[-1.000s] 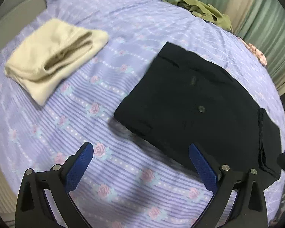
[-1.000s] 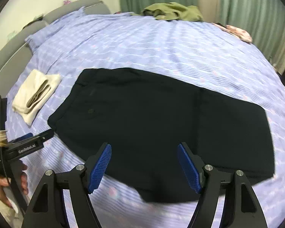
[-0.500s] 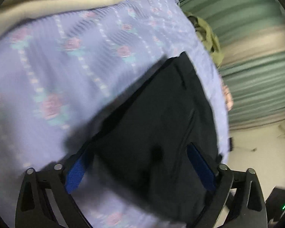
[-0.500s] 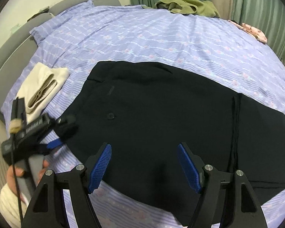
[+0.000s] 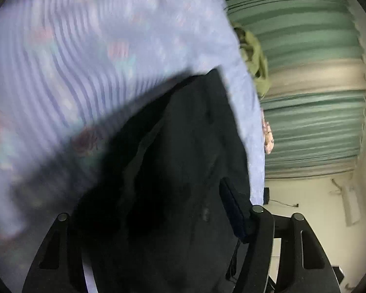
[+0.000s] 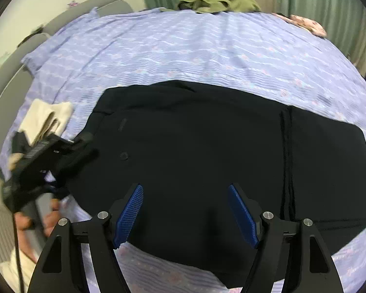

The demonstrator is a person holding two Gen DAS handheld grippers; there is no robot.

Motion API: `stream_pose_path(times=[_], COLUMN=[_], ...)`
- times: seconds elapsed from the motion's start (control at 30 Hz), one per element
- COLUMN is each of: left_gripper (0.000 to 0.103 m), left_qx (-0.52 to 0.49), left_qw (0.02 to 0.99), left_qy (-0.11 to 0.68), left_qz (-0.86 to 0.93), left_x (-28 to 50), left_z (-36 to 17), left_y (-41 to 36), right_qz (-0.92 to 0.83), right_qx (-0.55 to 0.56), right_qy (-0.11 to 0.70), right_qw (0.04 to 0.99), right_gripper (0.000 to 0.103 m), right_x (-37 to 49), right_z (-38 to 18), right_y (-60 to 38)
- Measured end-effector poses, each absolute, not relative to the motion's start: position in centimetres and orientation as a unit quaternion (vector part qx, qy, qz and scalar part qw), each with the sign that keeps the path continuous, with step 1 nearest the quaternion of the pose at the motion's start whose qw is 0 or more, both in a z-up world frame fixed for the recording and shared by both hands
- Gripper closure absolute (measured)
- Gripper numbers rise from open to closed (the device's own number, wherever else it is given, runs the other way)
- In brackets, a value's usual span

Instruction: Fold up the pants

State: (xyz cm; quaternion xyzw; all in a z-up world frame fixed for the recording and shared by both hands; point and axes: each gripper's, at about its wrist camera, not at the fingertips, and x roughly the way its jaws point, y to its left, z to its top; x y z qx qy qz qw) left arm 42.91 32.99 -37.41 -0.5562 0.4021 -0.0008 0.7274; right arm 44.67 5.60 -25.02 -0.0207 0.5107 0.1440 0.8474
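Note:
Black pants (image 6: 207, 146) lie flat on the lilac flowered bed sheet (image 6: 183, 48), waist to the left, legs folded over at the right. My left gripper (image 6: 89, 146), held in a person's hand, is at the waist's left corner, rolled on its side. In the left wrist view its jaws are closing with the pants (image 5: 183, 171) filling the gap. The fabric hides the left pad, and the right pad (image 5: 231, 210) is still apart from the cloth. My right gripper (image 6: 185, 210) hangs open just above the pants' near edge with nothing pinched.
A folded cream garment (image 6: 46, 119) lies left of the pants, behind the left gripper. An olive garment (image 6: 219, 0) and a pink floral cloth (image 6: 305, 23) sit at the far edge by green curtains. A grey headboard (image 6: 12, 85) runs along the left.
The left gripper dropped, rolled over and pushed onto the pants' waist corner while its jaws narrowed. The right gripper drifted a little closer over the pants' near edge, jaws unchanged.

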Motion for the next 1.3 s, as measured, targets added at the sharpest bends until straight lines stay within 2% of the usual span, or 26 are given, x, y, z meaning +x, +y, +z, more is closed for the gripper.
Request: stream_pose_path(times=[0.07, 0.1, 0.17, 0.2, 0.27, 0.53, 0.77, 1.03, 1.3], left_gripper=[0.046, 0.064, 0.081, 0.083, 0.084, 0.084, 0.085, 0.085, 0.086], left_qx=[-0.539, -0.527, -0.506, -0.5, -0.467, -0.204, -0.105, -0.067, -0.066], left_qw=[0.731, 0.734, 0.749, 0.758, 0.782, 0.893, 0.917, 0.915, 0.892], left_qy=[0.417, 0.427, 0.425, 0.417, 0.41, 0.398, 0.385, 0.396, 0.444], left_qz=[0.021, 0.036, 0.052, 0.047, 0.044, 0.045, 0.008, -0.034, -0.055], left_x=[43.6, 43.8, 43.5, 43.4, 43.5, 44.9, 46.7, 49.0, 51.9], left_z=[-37.2, -36.4, -34.1, -33.1, -30.1, -17.1, -10.3, -7.8, -12.0], left_y=[32.2, 32.0, 31.7, 31.6, 30.7, 20.0, 11.3, 0.7, -10.7], right_qz=[0.138, 0.142, 0.141, 0.139, 0.132, 0.091, 0.044, 0.011, -0.009], right_qx=[-0.028, -0.029, -0.03, -0.029, -0.021, 0.014, 0.036, 0.056, 0.068], right_qy=[0.513, 0.511, 0.508, 0.505, 0.502, 0.47, 0.435, 0.393, 0.39], right_qw=[0.847, 0.847, 0.849, 0.851, 0.854, 0.878, 0.899, 0.918, 0.918], right_gripper=[0.03, 0.03, 0.03, 0.03, 0.03, 0.03, 0.03, 0.03, 0.03], right_x=[44.8, 44.7, 44.6, 44.5, 44.4, 43.5, 41.5, 39.7, 39.0], right_z=[-25.2, -25.1, -24.8, -24.6, -23.9, -18.0, -12.3, -8.6, -9.1], right_y=[5.8, 5.8, 5.4, 5.0, 3.7, -4.6, -13.0, -22.0, -31.3])
